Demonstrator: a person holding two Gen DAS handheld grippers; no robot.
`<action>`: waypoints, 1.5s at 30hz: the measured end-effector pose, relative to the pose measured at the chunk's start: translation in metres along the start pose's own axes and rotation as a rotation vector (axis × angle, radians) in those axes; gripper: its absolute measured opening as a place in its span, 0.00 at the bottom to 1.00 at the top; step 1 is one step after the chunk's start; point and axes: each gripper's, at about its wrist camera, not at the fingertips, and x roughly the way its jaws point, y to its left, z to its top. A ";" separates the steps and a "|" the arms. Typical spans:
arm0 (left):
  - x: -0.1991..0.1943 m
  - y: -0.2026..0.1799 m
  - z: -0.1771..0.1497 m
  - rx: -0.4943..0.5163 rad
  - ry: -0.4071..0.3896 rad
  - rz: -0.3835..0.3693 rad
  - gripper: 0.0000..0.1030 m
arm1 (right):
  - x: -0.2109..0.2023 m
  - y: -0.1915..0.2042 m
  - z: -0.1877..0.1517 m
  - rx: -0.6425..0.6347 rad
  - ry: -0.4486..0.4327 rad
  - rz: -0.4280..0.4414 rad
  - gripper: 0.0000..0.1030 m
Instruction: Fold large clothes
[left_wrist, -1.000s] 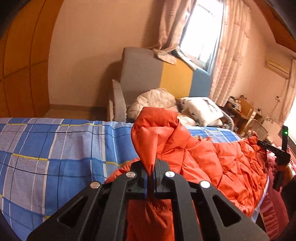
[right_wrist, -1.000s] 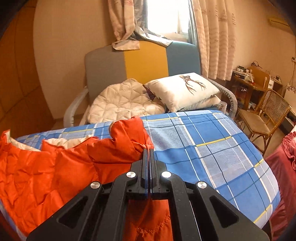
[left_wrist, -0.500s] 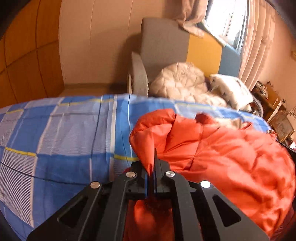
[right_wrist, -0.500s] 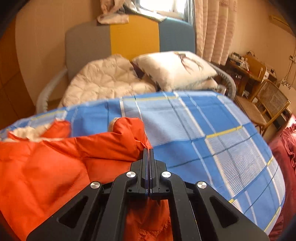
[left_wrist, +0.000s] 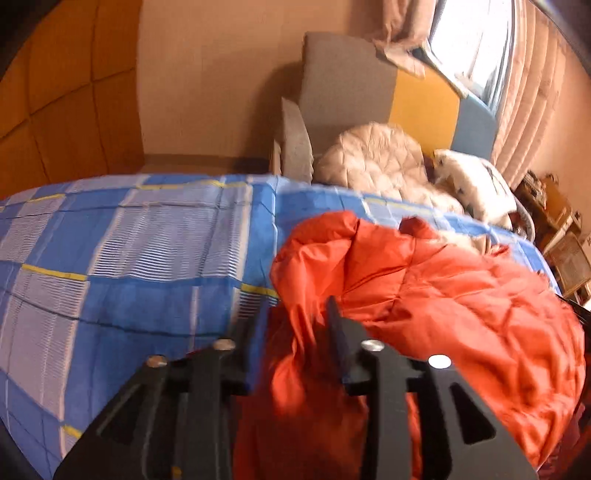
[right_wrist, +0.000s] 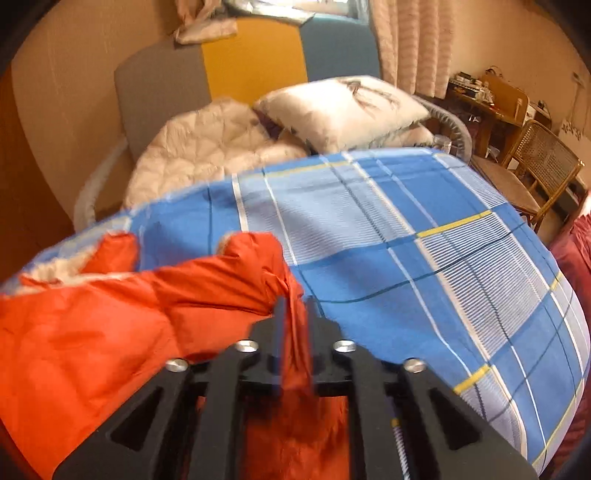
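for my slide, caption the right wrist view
Right gripper jaws just opening around a fold of orange padded jacket on the blue plaid bedsheet.

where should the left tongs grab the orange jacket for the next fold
The bunched corner of the jacket at its left edge, which stands up off the blue sheet. Come from above and the near side; the left tongs, just opening, already straddle it.

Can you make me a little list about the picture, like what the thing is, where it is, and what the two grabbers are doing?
thing: orange puffy jacket
where: lying on the blue checked bedsheet
left gripper: jaws have just been opening, jacket fabric loose between them
right gripper: jaws have just been opening, a fold of jacket between them
behind the bed: white pillow and cream quilt
room side: wicker chair
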 end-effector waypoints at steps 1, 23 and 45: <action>-0.010 -0.001 -0.002 0.000 -0.021 0.002 0.37 | -0.009 0.001 0.000 0.002 -0.021 0.001 0.47; -0.061 -0.122 -0.071 0.168 -0.044 -0.178 0.45 | -0.093 0.078 -0.075 -0.116 -0.047 0.226 0.51; -0.080 -0.082 -0.079 0.082 -0.099 -0.208 0.65 | -0.080 0.043 -0.089 0.020 0.008 0.284 0.80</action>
